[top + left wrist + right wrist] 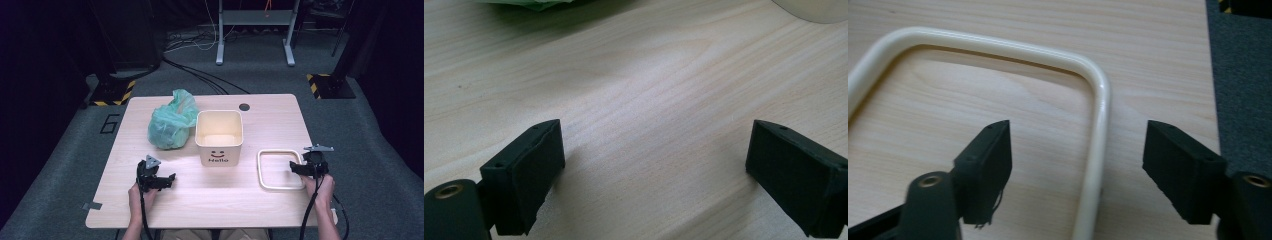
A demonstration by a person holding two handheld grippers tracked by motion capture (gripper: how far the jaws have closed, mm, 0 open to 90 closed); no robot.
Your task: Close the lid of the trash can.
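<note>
- Right of the Hello bin (219, 137), I see the frame's (1098, 130) right bar between my right gripper's (1078, 165) spread jaws, running lengthwise, unclamped;
- my left gripper (654, 170) is farther, jaws apart, empty.

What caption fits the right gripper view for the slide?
Right gripper open, jaws straddling one side of the cream rounded-square ring lying flat on the wooden table.
</note>
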